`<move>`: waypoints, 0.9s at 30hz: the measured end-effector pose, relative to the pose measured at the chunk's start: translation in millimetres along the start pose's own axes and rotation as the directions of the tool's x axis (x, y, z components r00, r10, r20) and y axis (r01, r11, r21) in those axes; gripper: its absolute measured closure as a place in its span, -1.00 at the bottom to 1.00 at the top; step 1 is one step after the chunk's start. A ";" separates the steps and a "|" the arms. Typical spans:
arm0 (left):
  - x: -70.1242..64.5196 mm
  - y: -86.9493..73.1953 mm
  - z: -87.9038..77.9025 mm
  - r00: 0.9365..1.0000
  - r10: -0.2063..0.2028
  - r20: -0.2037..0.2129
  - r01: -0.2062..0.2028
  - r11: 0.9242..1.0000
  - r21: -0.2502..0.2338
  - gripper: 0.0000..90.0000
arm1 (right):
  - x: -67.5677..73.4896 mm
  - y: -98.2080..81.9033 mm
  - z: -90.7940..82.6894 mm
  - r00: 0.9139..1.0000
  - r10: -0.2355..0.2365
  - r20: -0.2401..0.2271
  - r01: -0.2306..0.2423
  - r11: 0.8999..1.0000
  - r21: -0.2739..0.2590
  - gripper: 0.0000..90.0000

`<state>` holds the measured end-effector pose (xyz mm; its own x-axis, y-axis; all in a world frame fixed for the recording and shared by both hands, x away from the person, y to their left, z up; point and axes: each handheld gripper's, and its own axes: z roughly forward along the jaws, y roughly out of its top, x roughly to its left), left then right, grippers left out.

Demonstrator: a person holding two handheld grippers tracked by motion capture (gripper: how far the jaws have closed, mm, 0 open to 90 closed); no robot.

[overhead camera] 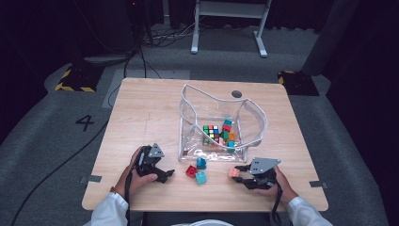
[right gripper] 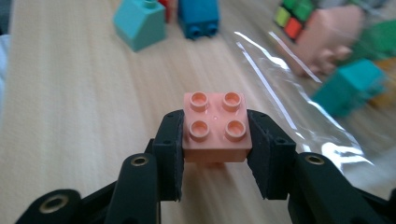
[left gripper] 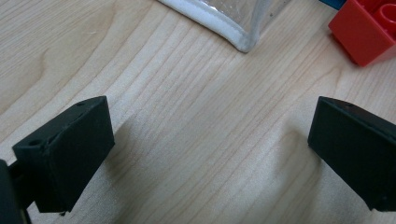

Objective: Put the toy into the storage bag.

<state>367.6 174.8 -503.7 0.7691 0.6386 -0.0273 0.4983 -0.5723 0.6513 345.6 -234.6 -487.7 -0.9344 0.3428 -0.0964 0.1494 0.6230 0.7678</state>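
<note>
My right gripper (right gripper: 215,140) is shut on a pale pink four-stud brick (right gripper: 215,126), its pads pressing on both sides, just above the table. From the high view this brick (overhead camera: 233,172) and the right gripper (overhead camera: 238,174) sit near the front right, in front of a clear plastic bag (overhead camera: 216,122). The left gripper (overhead camera: 165,175) rests at the front left, and its jaws (left gripper: 205,140) stand wide apart over bare wood with nothing between them. A red brick (overhead camera: 191,171), a blue brick (overhead camera: 201,163) and a teal brick (overhead camera: 201,177) lie between the two grippers.
The bag holds a colour cube (overhead camera: 211,131) and several bricks. Its white-edged corner (left gripper: 233,32) lies ahead of the left gripper, with the red brick (left gripper: 366,28) to the right. The wooden table (overhead camera: 141,113) has bare room at the left and back.
</note>
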 end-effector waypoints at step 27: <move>0.0 0.0 0.0 1.000 -0.002 0.001 0.002 1.000 0.000 -0.99 | -88.7 -17.5 -102.9 0.949 0.215 0.232 -0.187 0.973 -0.138 0.31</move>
<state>367.6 174.8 -503.8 0.7685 0.6392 -0.0288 0.4995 -0.5712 0.6513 392.6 -348.3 -427.4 -0.7791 0.6226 -0.0732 0.2755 0.4449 0.8521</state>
